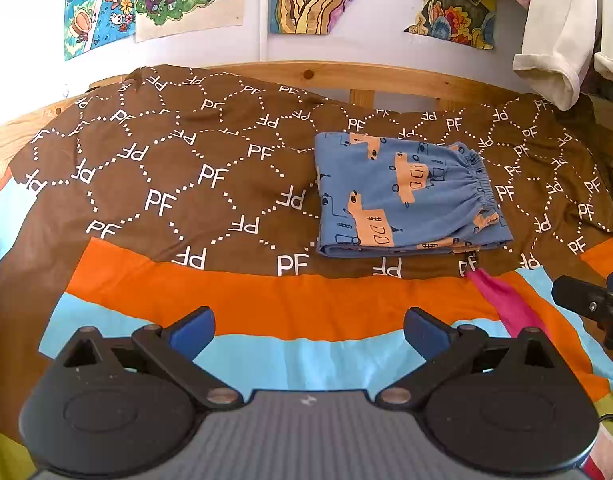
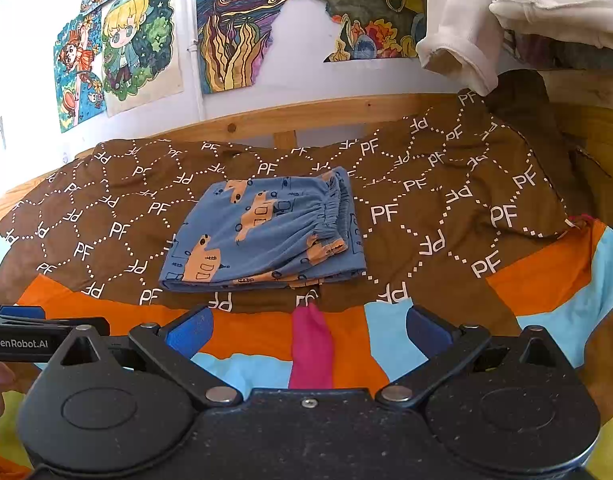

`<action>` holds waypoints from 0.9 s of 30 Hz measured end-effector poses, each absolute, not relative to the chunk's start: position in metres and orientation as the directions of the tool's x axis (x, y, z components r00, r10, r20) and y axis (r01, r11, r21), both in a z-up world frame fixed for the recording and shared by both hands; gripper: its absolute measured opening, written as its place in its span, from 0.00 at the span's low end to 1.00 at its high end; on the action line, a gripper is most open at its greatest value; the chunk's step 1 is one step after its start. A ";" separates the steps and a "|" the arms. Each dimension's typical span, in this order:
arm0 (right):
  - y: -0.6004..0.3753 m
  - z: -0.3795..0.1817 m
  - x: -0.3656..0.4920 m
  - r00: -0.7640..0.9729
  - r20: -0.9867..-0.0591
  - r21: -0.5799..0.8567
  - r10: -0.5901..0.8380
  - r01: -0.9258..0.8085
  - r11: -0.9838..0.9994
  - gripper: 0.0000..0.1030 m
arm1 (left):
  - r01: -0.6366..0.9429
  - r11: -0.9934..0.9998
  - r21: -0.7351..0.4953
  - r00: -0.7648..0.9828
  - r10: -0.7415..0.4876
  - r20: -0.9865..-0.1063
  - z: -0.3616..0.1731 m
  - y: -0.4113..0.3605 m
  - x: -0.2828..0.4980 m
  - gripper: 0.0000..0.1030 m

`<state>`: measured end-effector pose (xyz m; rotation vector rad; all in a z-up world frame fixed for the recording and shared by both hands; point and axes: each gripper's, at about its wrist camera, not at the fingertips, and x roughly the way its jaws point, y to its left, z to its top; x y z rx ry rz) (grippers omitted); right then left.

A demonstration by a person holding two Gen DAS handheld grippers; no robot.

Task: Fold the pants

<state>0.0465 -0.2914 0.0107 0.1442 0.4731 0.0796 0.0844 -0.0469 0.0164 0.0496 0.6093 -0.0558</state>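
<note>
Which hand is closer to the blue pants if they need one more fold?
Probably the right hand-held gripper: the folded blue pants lie almost straight ahead of it. From the left hand-held gripper they sit off to the right. Both are open, holding nothing.

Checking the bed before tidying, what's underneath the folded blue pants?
The folded blue pants lie on a brown bedspread printed with white PF letters. Whatever sits between the pants' layers or directly beneath them is covered.

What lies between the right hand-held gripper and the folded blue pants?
In the right wrist view, only bedding lies between the right hand-held gripper and the pants: a pink strip and the brown blanket.
</note>
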 end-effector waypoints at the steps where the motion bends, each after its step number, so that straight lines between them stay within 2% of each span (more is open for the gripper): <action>1: -0.291 0.011 0.046 0.887 -0.448 0.157 0.110 -0.043 0.987 0.99 | 0.067 0.997 0.030 0.819 -0.038 -0.573 0.016 -0.047 0.085 1.00; 27: -0.291 0.007 0.048 0.880 -0.459 0.159 0.119 -0.051 0.986 0.99 | 0.063 0.998 0.027 0.814 -0.036 -0.579 0.013 -0.045 0.084 1.00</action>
